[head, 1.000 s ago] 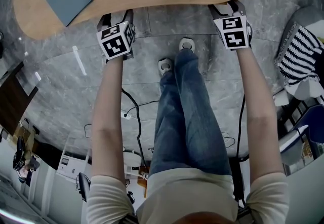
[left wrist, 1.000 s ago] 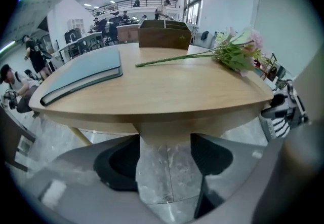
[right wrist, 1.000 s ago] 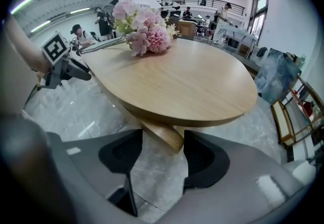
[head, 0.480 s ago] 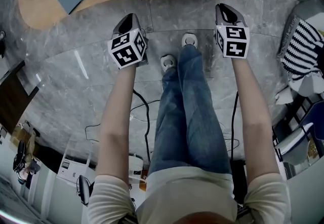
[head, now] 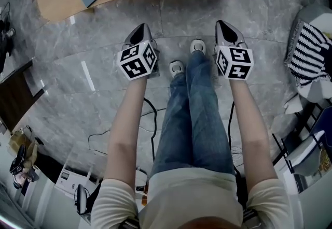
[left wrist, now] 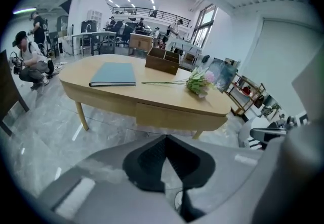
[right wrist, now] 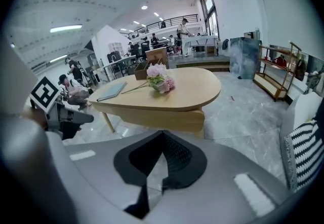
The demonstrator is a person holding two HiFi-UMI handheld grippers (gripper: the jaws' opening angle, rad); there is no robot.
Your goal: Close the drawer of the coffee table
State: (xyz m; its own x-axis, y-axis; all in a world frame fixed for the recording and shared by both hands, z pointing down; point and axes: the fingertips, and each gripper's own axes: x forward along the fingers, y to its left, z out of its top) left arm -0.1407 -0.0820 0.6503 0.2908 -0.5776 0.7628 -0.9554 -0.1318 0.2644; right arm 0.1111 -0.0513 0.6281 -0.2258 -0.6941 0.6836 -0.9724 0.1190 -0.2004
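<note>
While both tools hang over the grey marble floor point(head: 62, 93), clear of the wooden coffee table point(left wrist: 162, 95), the left gripper point(head: 139, 29) and right gripper point(head: 223, 25) have just closed, tips together on nothing. The drawer point(left wrist: 163, 116) appears flush with the table's front.

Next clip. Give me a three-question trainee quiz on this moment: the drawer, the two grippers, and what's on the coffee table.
1. True or false: the drawer sits pushed in, flush with the front of the coffee table.
2. Multiple choice: the left gripper and right gripper are A) both shut and empty, clear of the table; B) both open; C) shut on the drawer front.
3. Fill in: near the flowers on the tabletop lies a flat blue ____.
Key: 1 true; 2 A; 3 book.
</note>
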